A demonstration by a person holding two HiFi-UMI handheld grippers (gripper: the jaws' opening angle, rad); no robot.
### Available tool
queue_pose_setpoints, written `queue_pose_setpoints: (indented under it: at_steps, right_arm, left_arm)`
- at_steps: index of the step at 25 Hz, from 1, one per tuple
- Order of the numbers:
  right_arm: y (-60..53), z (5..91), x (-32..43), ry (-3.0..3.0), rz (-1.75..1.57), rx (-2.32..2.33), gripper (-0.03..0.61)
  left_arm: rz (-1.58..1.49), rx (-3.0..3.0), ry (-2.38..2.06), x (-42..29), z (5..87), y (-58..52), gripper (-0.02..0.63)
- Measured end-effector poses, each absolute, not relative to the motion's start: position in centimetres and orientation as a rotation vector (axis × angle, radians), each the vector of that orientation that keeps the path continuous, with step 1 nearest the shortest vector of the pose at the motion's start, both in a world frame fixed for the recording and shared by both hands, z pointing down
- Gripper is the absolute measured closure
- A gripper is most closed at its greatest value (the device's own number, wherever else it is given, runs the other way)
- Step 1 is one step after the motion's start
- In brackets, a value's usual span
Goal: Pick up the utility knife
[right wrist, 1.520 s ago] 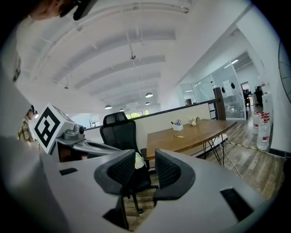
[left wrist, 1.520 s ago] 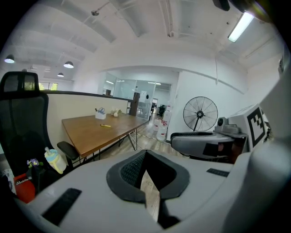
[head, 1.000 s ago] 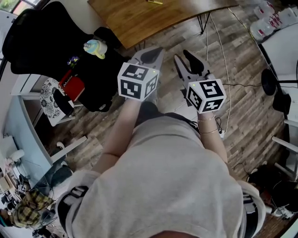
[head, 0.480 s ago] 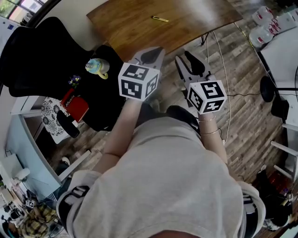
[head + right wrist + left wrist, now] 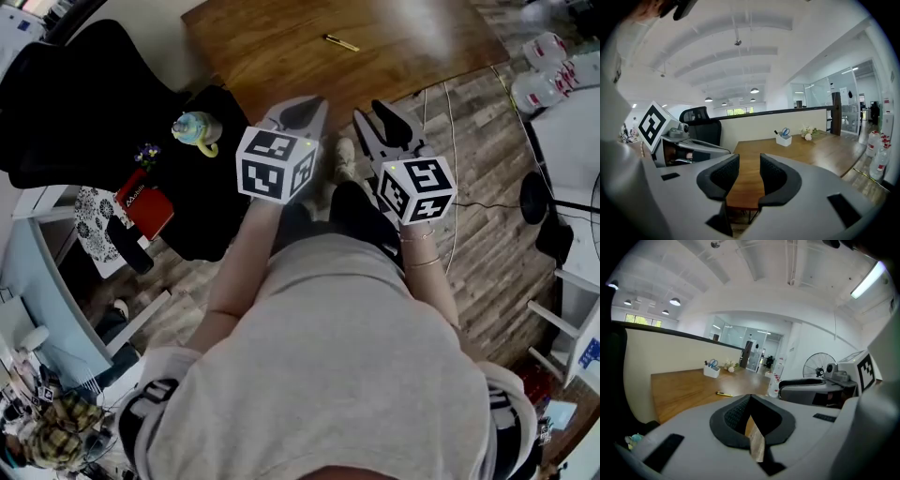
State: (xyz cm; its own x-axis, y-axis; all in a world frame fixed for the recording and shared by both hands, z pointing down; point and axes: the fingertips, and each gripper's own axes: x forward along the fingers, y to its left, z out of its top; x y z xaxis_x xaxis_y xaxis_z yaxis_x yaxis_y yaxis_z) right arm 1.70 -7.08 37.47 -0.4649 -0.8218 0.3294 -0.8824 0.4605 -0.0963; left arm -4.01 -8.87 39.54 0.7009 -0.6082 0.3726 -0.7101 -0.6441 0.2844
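Torso: I log a pale grey-beige T-shirt (image 5: 347, 375) with short sleeves. Dark, pale-edged patches (image 5: 150, 403) sit at both shoulders; sleeve or strap, I can't tell. Thin bracelets (image 5: 419, 255) on the right wrist. The left gripper (image 5: 300, 103) has a light grey shell and a white cube (image 5: 275, 165) with black square markers and a small green light. The right gripper (image 5: 375, 120) looks dark from above and has the same kind of marker cube (image 5: 418, 190). Both have black, finely ribbed pads (image 5: 719, 176) in grey housings with dark rectangular slots.
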Motion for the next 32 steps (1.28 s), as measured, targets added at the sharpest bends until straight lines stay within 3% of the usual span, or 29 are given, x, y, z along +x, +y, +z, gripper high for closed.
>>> queue_pose_setpoints:
  at_steps: [12, 22, 32]
  right_arm:
    - [-20.2, 37.4, 0.8, -2.638, 0.359, 1.181, 0.442]
    - [-31.0, 36.6, 5.9, -2.737, 0.349, 1.011, 0.443]
    - [-33.9, 39.2, 5.3, -2.769, 0.399, 0.779, 0.445]
  left_arm:
    - [0.366, 2.378, -1.257, -4.6, 39.5, -19.5, 0.603]
    - [0.358, 2.296, -1.428, 0.0, 38.5, -29.7, 0.603]
    - [0.338, 2.115, -1.555, -0.5, 41.5, -31.1, 0.603]
